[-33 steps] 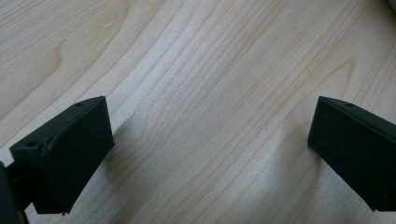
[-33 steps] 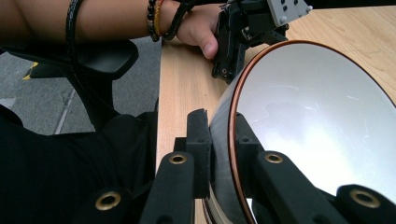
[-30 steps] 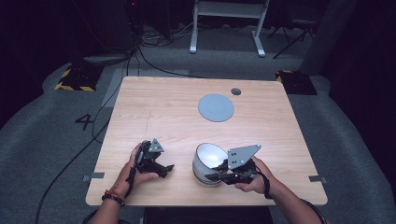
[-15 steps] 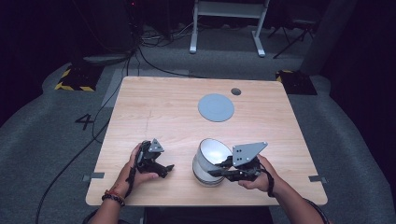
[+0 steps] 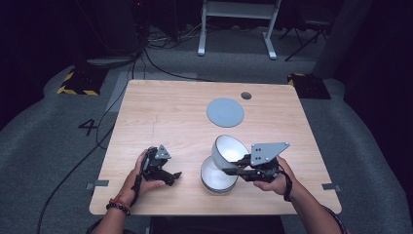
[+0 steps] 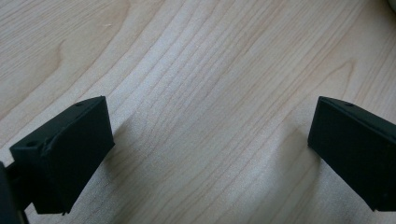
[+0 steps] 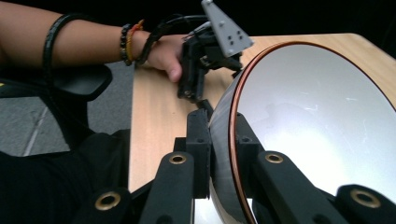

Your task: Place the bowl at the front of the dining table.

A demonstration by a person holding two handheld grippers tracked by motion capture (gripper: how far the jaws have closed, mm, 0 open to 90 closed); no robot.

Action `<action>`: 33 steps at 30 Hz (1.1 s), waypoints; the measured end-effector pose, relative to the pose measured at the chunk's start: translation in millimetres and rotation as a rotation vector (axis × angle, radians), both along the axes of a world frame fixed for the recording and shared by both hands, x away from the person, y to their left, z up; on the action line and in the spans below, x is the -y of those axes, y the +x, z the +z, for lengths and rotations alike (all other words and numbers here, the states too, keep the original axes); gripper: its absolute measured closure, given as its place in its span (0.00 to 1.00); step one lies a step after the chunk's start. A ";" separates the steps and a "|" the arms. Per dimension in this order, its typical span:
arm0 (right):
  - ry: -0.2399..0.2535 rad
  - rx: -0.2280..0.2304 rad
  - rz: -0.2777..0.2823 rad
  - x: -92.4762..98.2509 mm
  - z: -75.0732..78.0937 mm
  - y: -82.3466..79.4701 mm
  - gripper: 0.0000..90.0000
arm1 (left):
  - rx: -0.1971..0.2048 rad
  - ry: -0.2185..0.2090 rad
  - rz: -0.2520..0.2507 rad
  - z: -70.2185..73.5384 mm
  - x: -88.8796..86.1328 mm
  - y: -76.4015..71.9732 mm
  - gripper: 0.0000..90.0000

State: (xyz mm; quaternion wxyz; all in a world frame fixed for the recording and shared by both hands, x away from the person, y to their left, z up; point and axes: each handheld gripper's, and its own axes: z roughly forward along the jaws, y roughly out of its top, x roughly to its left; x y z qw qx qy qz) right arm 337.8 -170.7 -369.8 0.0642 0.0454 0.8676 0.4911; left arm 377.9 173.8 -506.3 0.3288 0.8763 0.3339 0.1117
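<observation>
Raised bowl (image 5: pixel 229 152) tilted since earlier, right gripper (image 5: pixel 233 169) pinching rim, seemingly

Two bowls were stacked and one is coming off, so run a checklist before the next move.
1. Right tongs clamped on the rim of the tilted white upper bowl with the copper edge: ok.
2. Upper bowl clear of the white lower bowl: cannot tell.
3. Lower bowl flat on the light wooden table: ok.
4. Left tongs open, holding nothing, over bare wood: ok.
5. Round grey disc unobstructed, apart from both bowls: ok.
</observation>
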 end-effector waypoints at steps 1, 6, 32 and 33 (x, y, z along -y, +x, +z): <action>0.000 0.000 0.000 0.0 0.0 0.0 0.91 | 0.000 0.000 0.000 0.0 0.0 0.0 0.00; 0.004 0.014 -0.029 5.9 6.9 5.9 0.91 | 0.002 0.001 0.002 0.1 0.0 -0.1 0.00; 0.006 0.048 -0.174 19.2 11.7 39.3 0.91 | -0.001 -0.001 0.002 0.0 0.1 -0.2 0.00; 0.006 0.048 -0.174 19.2 11.7 39.3 0.91 | -0.001 -0.001 0.002 0.0 0.1 -0.2 0.00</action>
